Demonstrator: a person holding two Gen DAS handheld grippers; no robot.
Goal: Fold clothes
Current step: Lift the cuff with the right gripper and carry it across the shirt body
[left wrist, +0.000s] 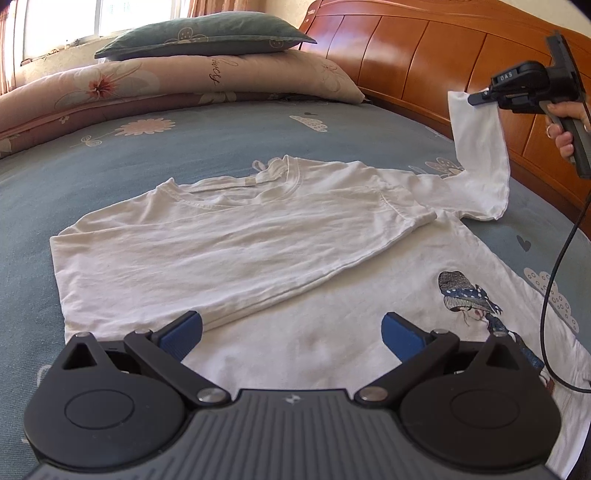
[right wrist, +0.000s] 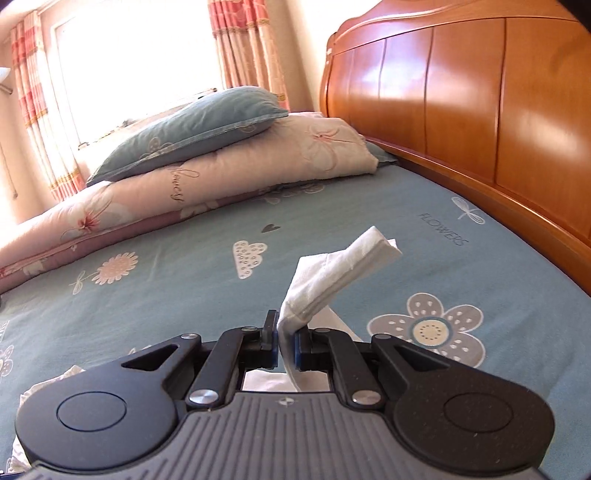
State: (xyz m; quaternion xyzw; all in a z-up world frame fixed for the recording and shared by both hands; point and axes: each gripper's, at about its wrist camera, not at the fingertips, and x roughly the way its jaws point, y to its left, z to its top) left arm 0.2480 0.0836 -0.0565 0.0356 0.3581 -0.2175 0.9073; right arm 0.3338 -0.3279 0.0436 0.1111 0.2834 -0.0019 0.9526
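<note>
Two grippers are in view over one white long-sleeved shirt (left wrist: 258, 258), which lies spread on the blue flower-print bed sheet (left wrist: 147, 155).

Left gripper (left wrist: 291, 334): you hold it low over the hem end of the shirt. Its jaws stand spread wide, with nothing between the blue pads (left wrist: 183, 332).

Right gripper (right wrist: 285, 347): your right hand (left wrist: 565, 125) holds it raised off the bed, near the wooden headboard (left wrist: 424, 55). Its jaws are pressed together on the cuff of the right-hand sleeve (left wrist: 480, 158). In the right wrist view the cuff end sticks up and forward past the fingertips as a creased fold.

Shirt condition:
- The other sleeve (left wrist: 295, 254) is folded across the chest and lies flat.
- The pinched sleeve rises from the shoulder up to the right gripper, clear of the sheet.
- A printed figure in a hat (left wrist: 469, 299) faces up near the right side of the body.

A black cable (left wrist: 554, 277) hangs from the right gripper across the shirt edge. A green pillow (left wrist: 207, 35) lies on a folded pink quilt (left wrist: 166, 88) at the far side of the bed.
</note>
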